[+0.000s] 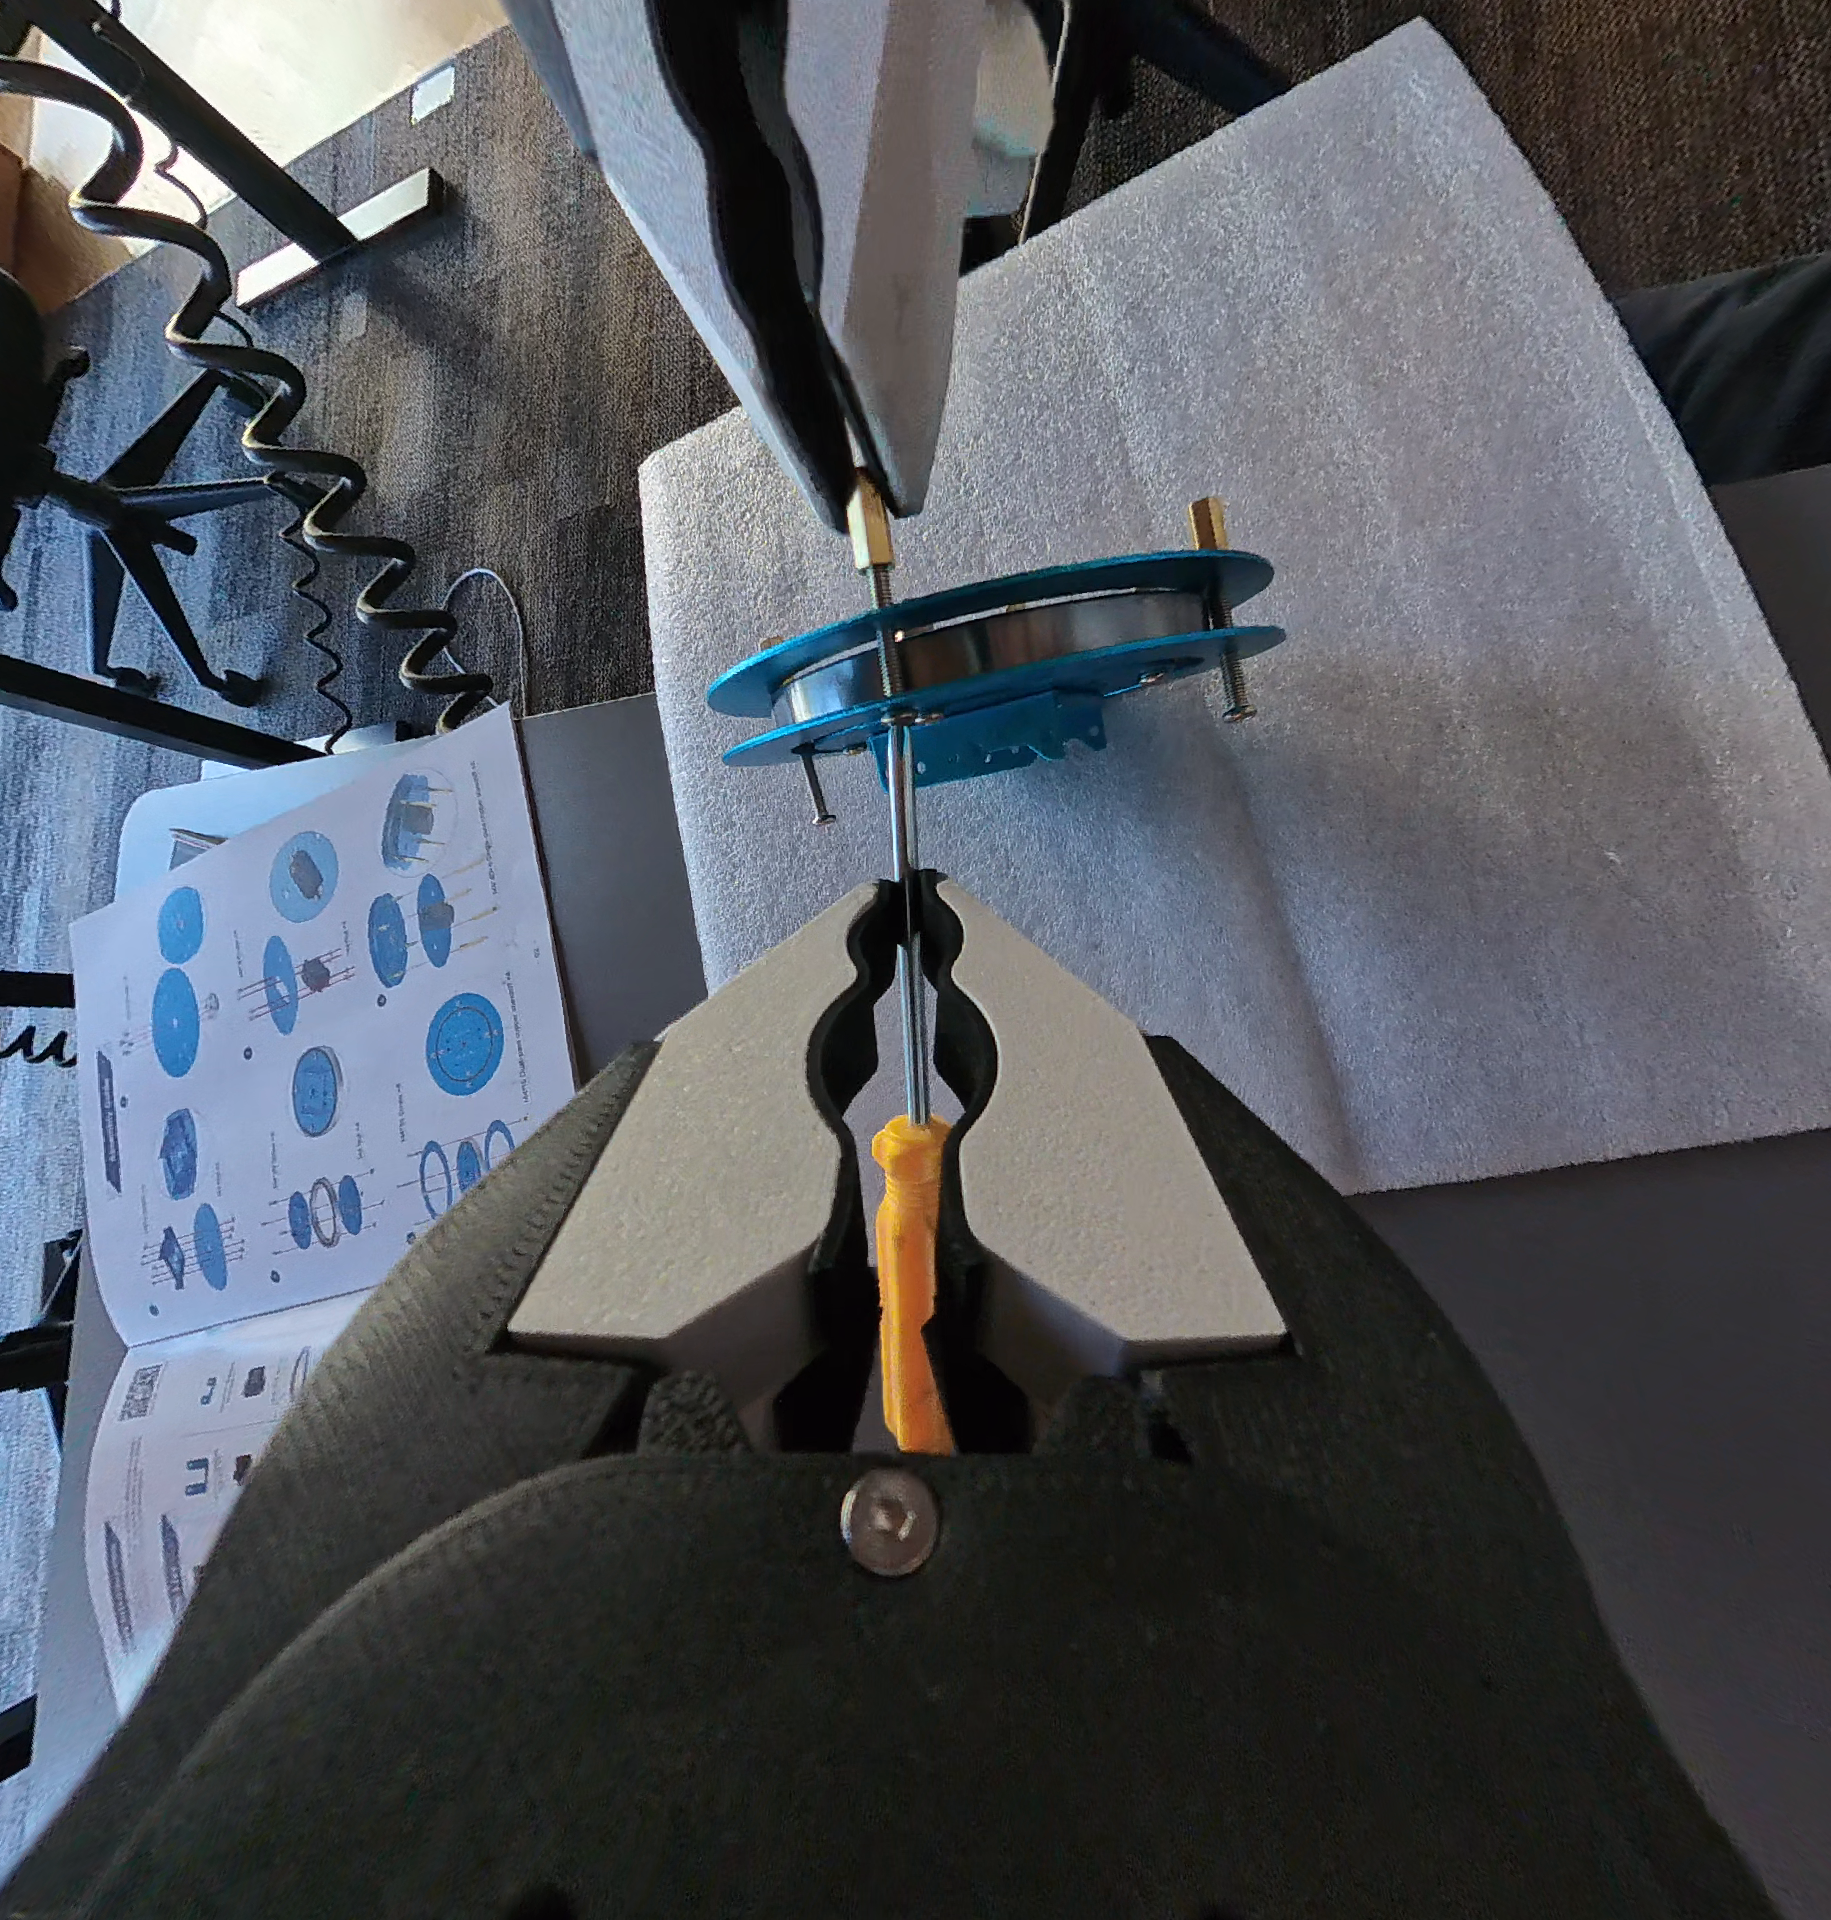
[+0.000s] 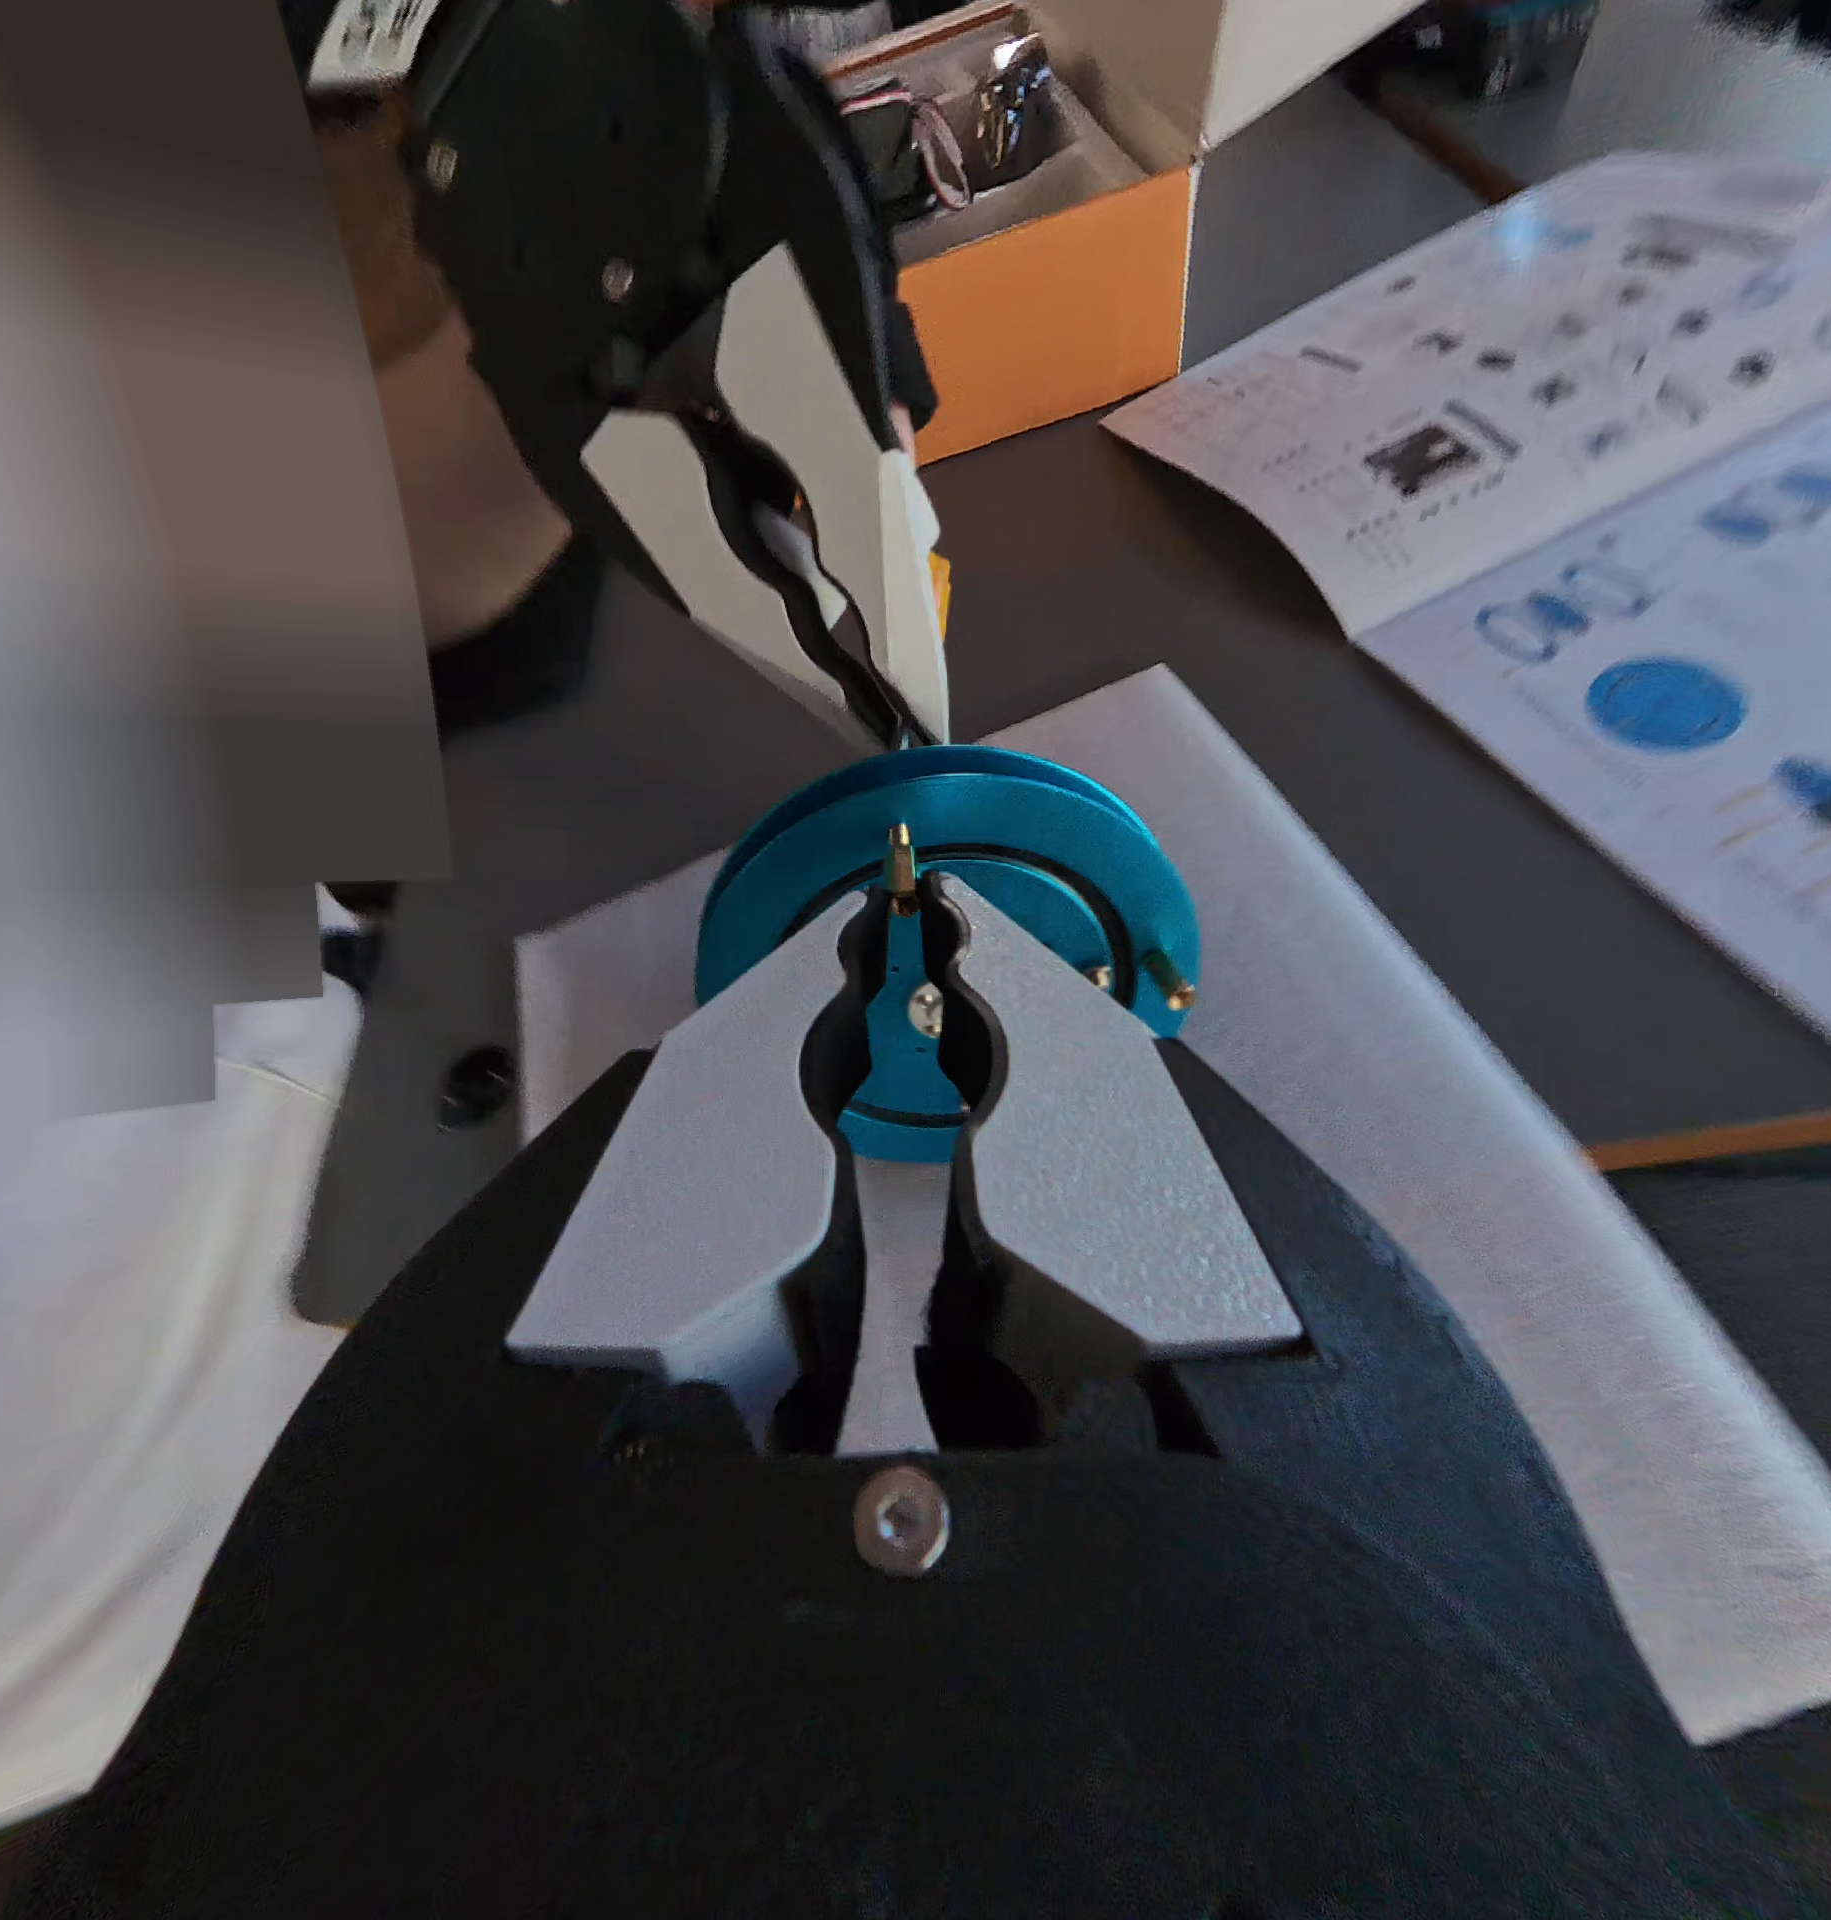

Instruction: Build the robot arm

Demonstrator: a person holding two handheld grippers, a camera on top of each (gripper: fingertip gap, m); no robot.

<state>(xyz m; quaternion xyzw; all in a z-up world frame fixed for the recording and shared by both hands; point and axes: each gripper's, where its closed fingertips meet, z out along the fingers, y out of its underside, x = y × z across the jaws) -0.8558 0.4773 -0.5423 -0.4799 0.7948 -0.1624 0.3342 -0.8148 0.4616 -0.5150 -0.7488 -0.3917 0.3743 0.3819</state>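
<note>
Left gripper (image 1: 908, 896): closed on the screwdriver (image 1: 906, 1226); the orange handle is seen between the fingers at frame centre, the shaft tip set against the underside of the disc assembly (image 1: 994, 655).
Right gripper (image 2: 916, 894): closed on a brass standoff (image 2: 900, 871) at the assembly's edge; in the left view it enters from the top of the frame.
Disc assembly: two blue plates with a metal ring between, held clear above the foam sheet (image 1: 1410, 727); a second standoff (image 1: 1203, 523) is seen at upper right.
Surroundings: a manual (image 1: 308, 1039) lies at left; an orange box (image 2: 1056, 301) is seen at the top of the right view.
</note>
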